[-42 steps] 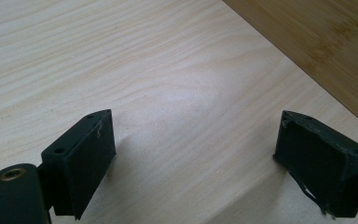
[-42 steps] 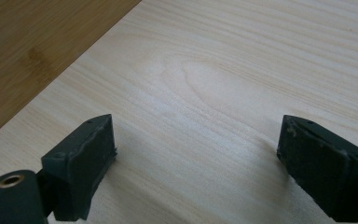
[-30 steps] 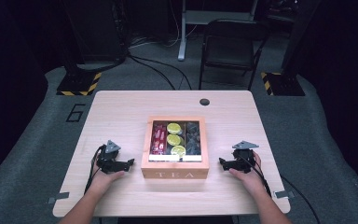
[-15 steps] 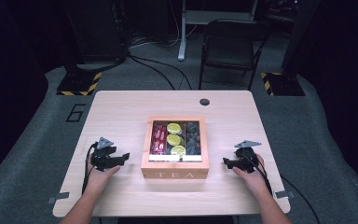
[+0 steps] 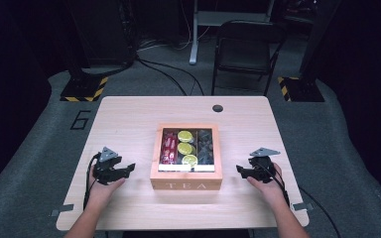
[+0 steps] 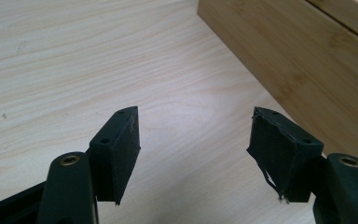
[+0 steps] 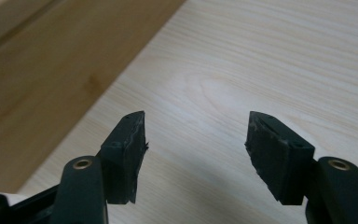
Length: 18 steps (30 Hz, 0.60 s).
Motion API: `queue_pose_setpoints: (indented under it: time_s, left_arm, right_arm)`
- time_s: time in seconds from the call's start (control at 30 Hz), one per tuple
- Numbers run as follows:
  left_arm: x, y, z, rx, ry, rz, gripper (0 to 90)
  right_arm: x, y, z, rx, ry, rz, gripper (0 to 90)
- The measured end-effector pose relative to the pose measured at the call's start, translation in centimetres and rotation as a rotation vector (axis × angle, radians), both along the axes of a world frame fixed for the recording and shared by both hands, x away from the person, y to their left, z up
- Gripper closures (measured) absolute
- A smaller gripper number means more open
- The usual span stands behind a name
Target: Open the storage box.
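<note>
A wooden tea box marked "TEA" stands at the table's middle. Through its top I see red packets, lime-green round ones and dark ones. My left gripper is held just left of the box, pointing at it. My right gripper mirrors it on the right. In the left gripper view the left gripper has bare table between its jaws and the box's side wall ahead. The right gripper likewise faces the box wall. Both pairs of jaws have just been closing, with nothing between them.
The pale wood table has a round black cable hole near its far edge. A folding chair stands beyond the table. Yellow-and-black striped bases sit on the floor at both far corners.
Both grippers have lifted a little off the table beside the box, and their jaws have narrowed from wide open. The box has not moved.
</note>
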<state>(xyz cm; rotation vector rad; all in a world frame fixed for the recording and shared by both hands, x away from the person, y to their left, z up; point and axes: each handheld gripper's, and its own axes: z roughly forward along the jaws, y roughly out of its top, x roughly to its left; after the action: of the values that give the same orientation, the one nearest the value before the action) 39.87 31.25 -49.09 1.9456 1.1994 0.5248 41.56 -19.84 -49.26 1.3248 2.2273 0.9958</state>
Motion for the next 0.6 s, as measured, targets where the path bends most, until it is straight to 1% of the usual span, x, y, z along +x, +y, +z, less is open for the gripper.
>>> queue_pose_setpoints:
  time_s: [0.03, 0.07, 0.1, 0.13, 0.17, 0.2, 0.23, 0.33, 0.37, 0.4, 0.5, 0.53, 0.57, 0.6]
  left_arm:
    - [0.0, 0.0, 0.0, 0.0, 0.0, 0.0, 34.1]
    - [-0.3, -0.2, 0.3, -0.008, -0.001, -0.004, 34.2]
    - [-0.5, -0.2, 0.4, -0.017, 0.002, -0.006, 34.9]
    - [-0.5, -0.2, 0.4, -0.017, 0.002, -0.006, 35.4]
    - [-0.7, -0.4, 0.5, -0.043, 0.008, -0.013, 36.0]
    - [-0.8, -0.4, 0.6, -0.048, 0.013, -0.024, 36.6]
    - [-0.9, -0.6, 0.7, -0.053, 0.015, -0.024, 36.8]
    - [-1.1, -1.0, 0.7, -0.045, 0.015, -0.033, 37.6]
    - [-1.1, -1.0, 0.8, -0.043, 0.015, -0.038, 37.7]
    - [-1.1, -1.0, 0.9, -0.042, 0.02, -0.044, 37.8]
    - [-1.3, -1.2, 1.0, -0.056, 0.022, -0.042, 38.4]
    - [-1.3, -1.3, 1.0, -0.06, 0.017, -0.039, 38.4]
    - [-1.4, -1.3, 1.1, -0.066, 0.022, -0.039, 38.5]
    - [-1.4, -1.2, 1.2, -0.068, 0.019, -0.039, 38.5]
  right_arm:
    - [0.0, 0.0, 0.0, 0.0, 0.0, 0.0, 38.0]
    - [-0.3, 0.3, 0.4, 0.007, -0.018, 0.03, 39.1]
    - [-0.6, 0.6, 0.6, 0.014, -0.019, 0.033, 39.3]
    - [-0.6, 0.6, 0.6, 0.014, -0.019, 0.033, 39.3]
    - [-0.9, 0.9, 0.9, 0.006, -0.04, 0.057, 39.2]
    - [-1.0, 1.0, 1.1, -0.002, -0.042, 0.057, 39.2]
    - [-1.1, 1.2, 1.2, -0.009, -0.06, 0.071, 39.2]
    - [-1.3, 1.4, 1.5, -0.02, -0.076, 0.075, 38.9]
    - [-1.3, 1.4, 1.5, -0.015, -0.077, 0.077, 38.8]
    - [-1.3, 1.4, 1.6, -0.024, -0.079, 0.08, 38.8]
    - [-1.5, 1.4, 1.8, -0.024, -0.096, 0.081, 38.2]
    - [-1.6, 1.5, 1.9, -0.024, -0.1, 0.08, 38.1]
    - [-1.7, 1.5, 2.0, -0.018, -0.097, 0.081, 37.9]
    - [-1.7, 1.5, 2.1, -0.017, -0.107, 0.081, 37.7]
